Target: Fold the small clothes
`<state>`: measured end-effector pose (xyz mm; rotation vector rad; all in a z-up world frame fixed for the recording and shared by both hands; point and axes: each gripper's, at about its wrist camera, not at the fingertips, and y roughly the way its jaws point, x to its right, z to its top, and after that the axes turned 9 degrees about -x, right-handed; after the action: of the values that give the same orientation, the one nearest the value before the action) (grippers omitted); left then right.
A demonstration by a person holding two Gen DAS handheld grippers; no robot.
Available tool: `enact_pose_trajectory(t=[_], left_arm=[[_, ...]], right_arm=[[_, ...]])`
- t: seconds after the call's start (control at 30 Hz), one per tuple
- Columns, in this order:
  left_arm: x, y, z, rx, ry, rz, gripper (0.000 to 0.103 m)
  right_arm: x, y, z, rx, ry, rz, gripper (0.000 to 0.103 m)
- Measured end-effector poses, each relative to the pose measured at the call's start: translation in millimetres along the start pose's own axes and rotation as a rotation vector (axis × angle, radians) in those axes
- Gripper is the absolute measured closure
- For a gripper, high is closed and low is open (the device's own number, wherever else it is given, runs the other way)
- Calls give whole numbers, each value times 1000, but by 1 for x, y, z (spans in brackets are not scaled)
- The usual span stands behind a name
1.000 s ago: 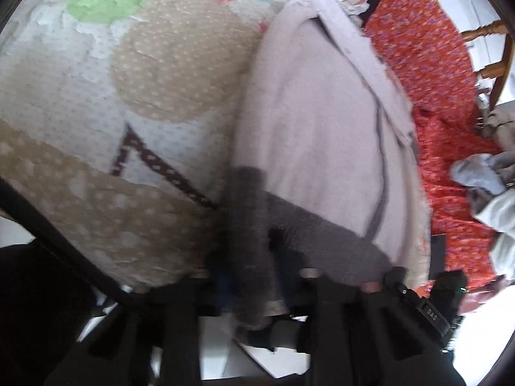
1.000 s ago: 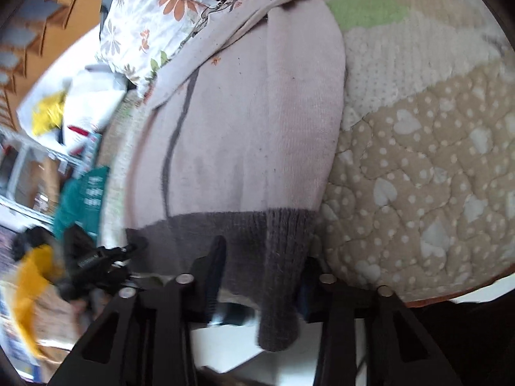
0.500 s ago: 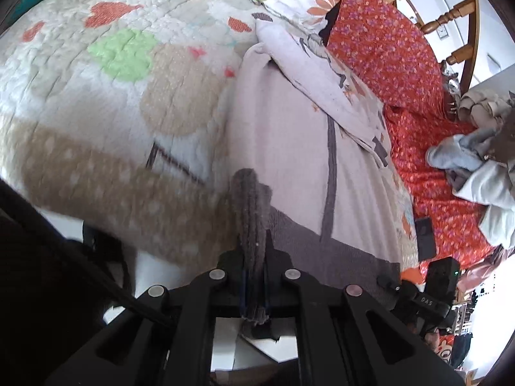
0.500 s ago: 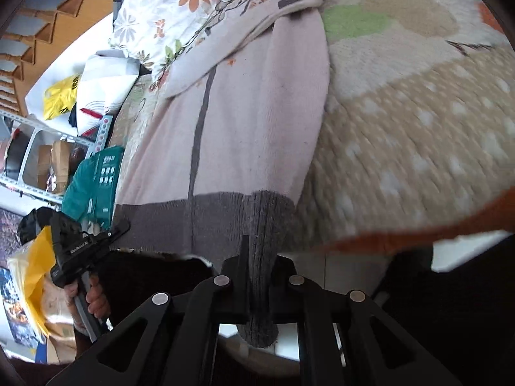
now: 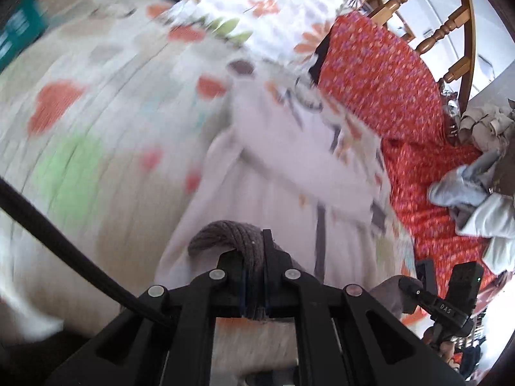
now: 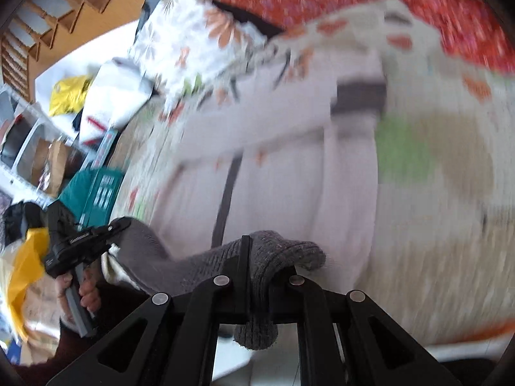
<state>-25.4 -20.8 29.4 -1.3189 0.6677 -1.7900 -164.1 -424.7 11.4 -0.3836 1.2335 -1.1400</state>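
Note:
A pale pink knit sweater (image 5: 273, 193) with a grey ribbed hem lies on the patterned quilt (image 5: 74, 122); it also shows in the right wrist view (image 6: 289, 177). My left gripper (image 5: 254, 276) is shut on the hem's left corner (image 5: 225, 231), lifted off the quilt. My right gripper (image 6: 257, 286) is shut on the hem's right corner (image 6: 283, 251), also lifted. Each gripper shows in the other's view: the right one (image 5: 415, 289) and the left one (image 6: 109, 231). A sleeve with a grey cuff (image 6: 360, 96) lies folded across the chest.
An orange-red patterned cloth (image 5: 386, 74) and a floral pillow (image 6: 193, 38) lie past the sweater. Crumpled grey and white clothes (image 5: 476, 193) sit at the right. A wooden chair (image 5: 434, 16) stands behind. A teal basket (image 6: 96, 189) and shelves are at the left.
Both grippers closed on the grey hem corners, then lifted them and carried them forward over the sweater toward its collar. The view is motion-blurred now.

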Motion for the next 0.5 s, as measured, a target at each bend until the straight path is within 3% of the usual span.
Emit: enact_pose_trajectory(t=[0.23,0.37,0.5], left_arm=[[22,59,101,46,-22,2,97],[26,95,137,50,-21,31,97],[19,124,159,14,-54,24,96]], right_arm=[[23,32,115,41,114,-23,95],[43,60,144,24,161,-56,95],[71,77,163,23,234,-7,94]])
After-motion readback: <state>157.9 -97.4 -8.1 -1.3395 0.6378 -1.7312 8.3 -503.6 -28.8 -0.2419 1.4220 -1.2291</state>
